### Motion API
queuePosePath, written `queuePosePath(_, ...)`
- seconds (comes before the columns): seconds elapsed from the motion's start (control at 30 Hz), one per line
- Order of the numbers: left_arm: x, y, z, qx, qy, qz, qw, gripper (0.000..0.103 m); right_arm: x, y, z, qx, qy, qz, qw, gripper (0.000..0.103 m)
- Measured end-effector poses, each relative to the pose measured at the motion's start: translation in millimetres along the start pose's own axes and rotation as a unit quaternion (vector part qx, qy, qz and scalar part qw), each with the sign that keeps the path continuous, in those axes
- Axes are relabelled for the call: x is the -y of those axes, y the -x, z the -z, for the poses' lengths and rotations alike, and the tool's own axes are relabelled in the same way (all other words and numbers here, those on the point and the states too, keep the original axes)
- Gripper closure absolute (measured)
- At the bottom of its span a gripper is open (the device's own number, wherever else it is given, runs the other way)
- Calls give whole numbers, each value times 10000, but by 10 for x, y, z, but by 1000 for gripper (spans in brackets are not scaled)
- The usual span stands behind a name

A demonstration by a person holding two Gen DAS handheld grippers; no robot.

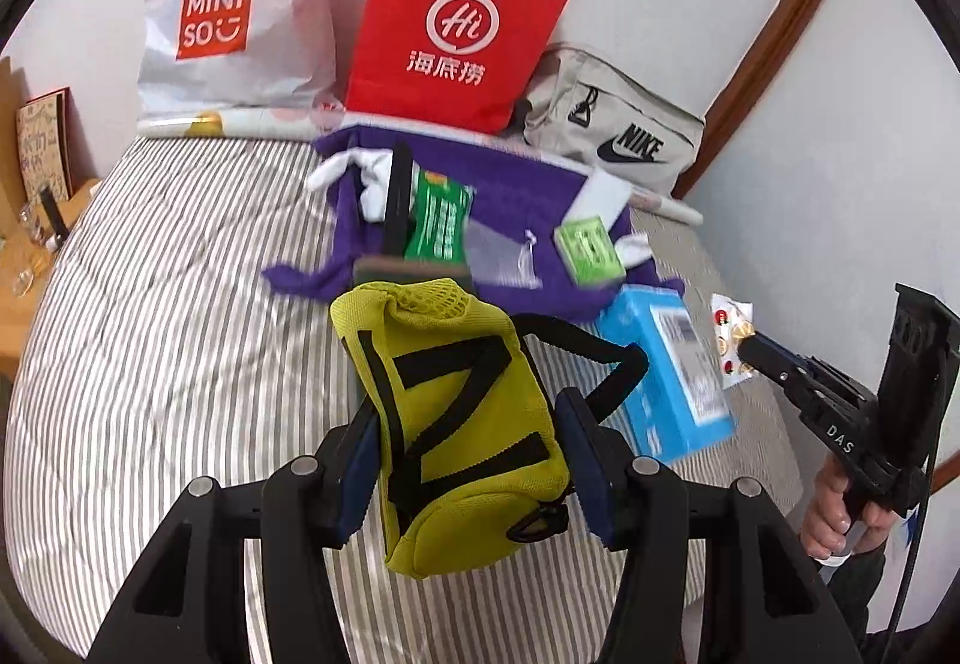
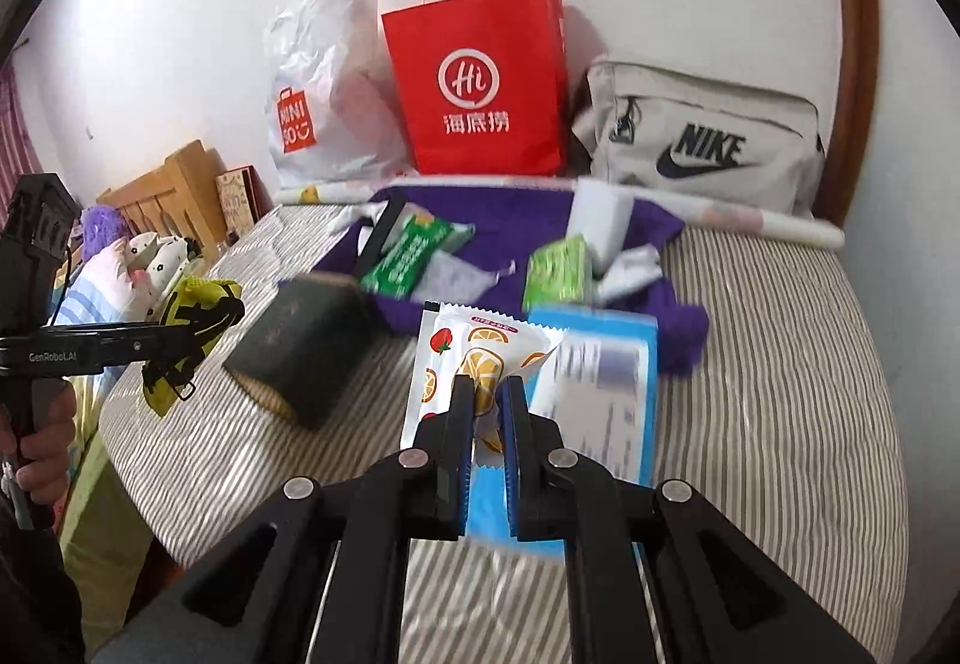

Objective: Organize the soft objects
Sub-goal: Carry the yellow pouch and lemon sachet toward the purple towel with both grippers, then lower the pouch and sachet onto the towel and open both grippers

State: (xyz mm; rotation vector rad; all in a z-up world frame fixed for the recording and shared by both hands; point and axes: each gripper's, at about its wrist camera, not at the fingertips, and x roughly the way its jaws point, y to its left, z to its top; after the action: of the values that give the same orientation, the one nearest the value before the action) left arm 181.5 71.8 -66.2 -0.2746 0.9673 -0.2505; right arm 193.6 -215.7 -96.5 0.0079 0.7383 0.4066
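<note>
left gripper (image 1: 468,460) clamps the yellow pouch (image 1: 462,418); right gripper (image 2: 487,424) pinches the fruit-print sachet (image 2: 474,358)

Yellow pouch (image 1: 474,424), red bag (image 1: 456,22), grey-and-white striped bedsheet (image 1: 180,364).

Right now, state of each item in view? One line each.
Left tool: shut on yellow pouch, lifted off the bed.
Right tool: shut on fruit-print sachet, lifted.
Red paper bag: upright against the wall.
Miniso plastic bag: upright, crumpled.
Nike bag: closed, leaning on the wall.
Purple cloth: spread, items on it.
Blue box: flat on the bed.
</note>
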Motion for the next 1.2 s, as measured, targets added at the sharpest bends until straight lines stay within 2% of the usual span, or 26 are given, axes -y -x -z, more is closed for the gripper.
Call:
queuePosePath(0.23, -59, -203, -372, 10, -17, -27, 10000, 49, 46, -309, -338, 30, -4, 91, 10000, 94)
queuePosePath(0.57, -100, -647, -816, -128, -74, 26, 9999, 49, 130, -840, -666, -258, -17, 45, 9997, 93)
queuePosePath(0.9, -86, -1122, -1188, -338, -255, 3, 9991, 49, 222, -1380, -773, -746, -94, 24, 9972, 92)
queuePosePath(1.2, -145, -1591, -1335, -715, -252, -64, 9971, 46, 249, -1766, -784, -1165, -75, 79, 9931, 89)
